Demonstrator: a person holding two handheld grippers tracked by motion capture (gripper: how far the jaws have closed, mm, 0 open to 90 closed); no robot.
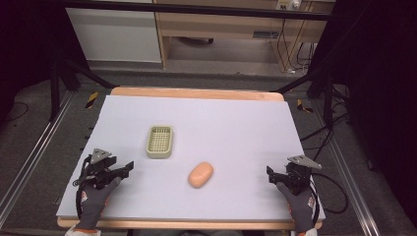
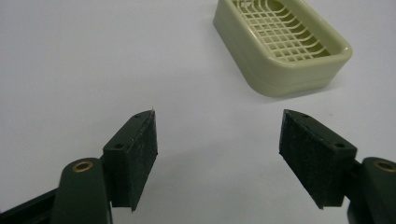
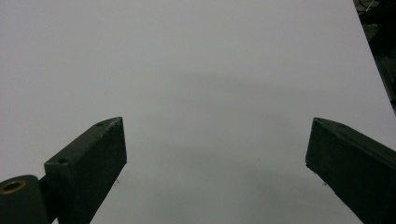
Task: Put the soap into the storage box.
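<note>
- Step in hand, by my reading: the start, before any grasp. The soap bar (image 1: 200, 174) lies bare on the white table cover (image 1: 236, 123), just right of and nearer the person than the soap dish (image 1: 160, 141); the two are apart, not touching.
- Soap dish: pale green, slotted grid inside, upright and with nothing in it, left of the table's middle. In the left gripper view the soap dish (image 2: 280, 44) sits ahead and to the right of the jaws.
- Left gripper (image 1: 129, 167): jaws spread wide, nothing between them, pads clear of the dish. It rests near the left edge, pointing toward the middle.
- Right gripper (image 1: 269, 173): jaws spread wide too, with bare table cover (image 3: 210, 93) between them; it holds and touches nothing. It sits near the right edge, well apart from the soap.
- Next move, judged: one gripper reaches for the soap bar, straddles its short width and closes; the rounded, probably slick bar calls for a centred grip.
- Then a lift and a short carry to the dish, setting the bar down lengthwise in the grid.
</note>
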